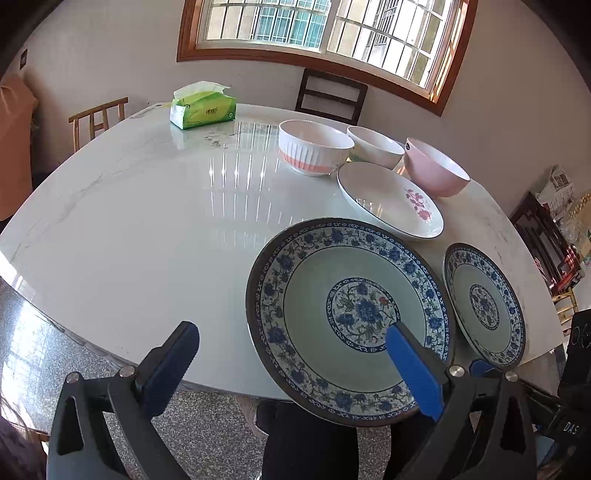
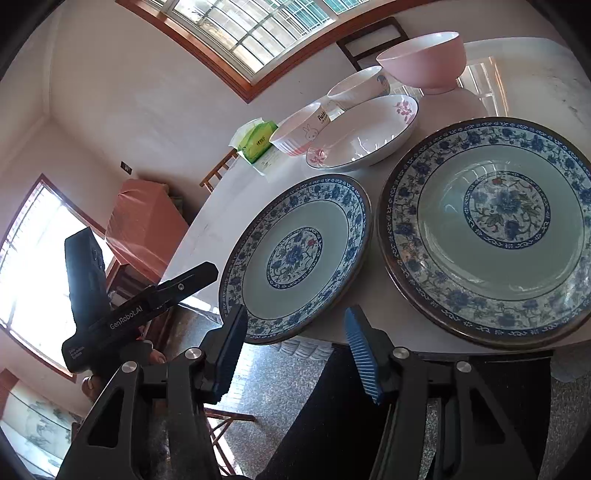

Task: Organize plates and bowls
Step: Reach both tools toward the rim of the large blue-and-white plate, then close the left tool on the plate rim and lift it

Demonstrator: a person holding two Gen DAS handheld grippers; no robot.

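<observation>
- The left hand-held gripper (image 1: 291, 341) hangs over the near edge of the white marble worktop (image 1: 147, 221), its blue-padded jaws spread wide with nothing between them; its right pad (image 1: 413, 373) overlaps the near part of the large blue-patterned plate in this view, though whether it touches I cannot tell.
- The large blue-patterned plate (image 1: 314, 332) lies flat at the worktop's near edge, its rim jutting slightly past it.
- Just beside it to the right sits a smaller blue-patterned plate (image 1: 484, 306), also at the edge.
- The right hand-held gripper (image 2: 295, 332) has its jaws apart on either side of the near rim of the smaller blue plate (image 2: 295, 254); the left pad (image 2: 231, 347) is at the rim, and contact is unclear.
- Behind the blue plates rests a white plate with pink flowers (image 1: 388, 199).
- Further back stand three bowls in a row: a ribbed white-and-coral bowl (image 1: 314, 147), a white bowl (image 1: 375, 146) and a pink bowl (image 1: 434, 168).
- A green tissue pack (image 1: 203, 107) lies well apart on the far side of the worktop.
- Wooden chairs (image 1: 98, 118) stand around it, below a barred window (image 1: 325, 26).
</observation>
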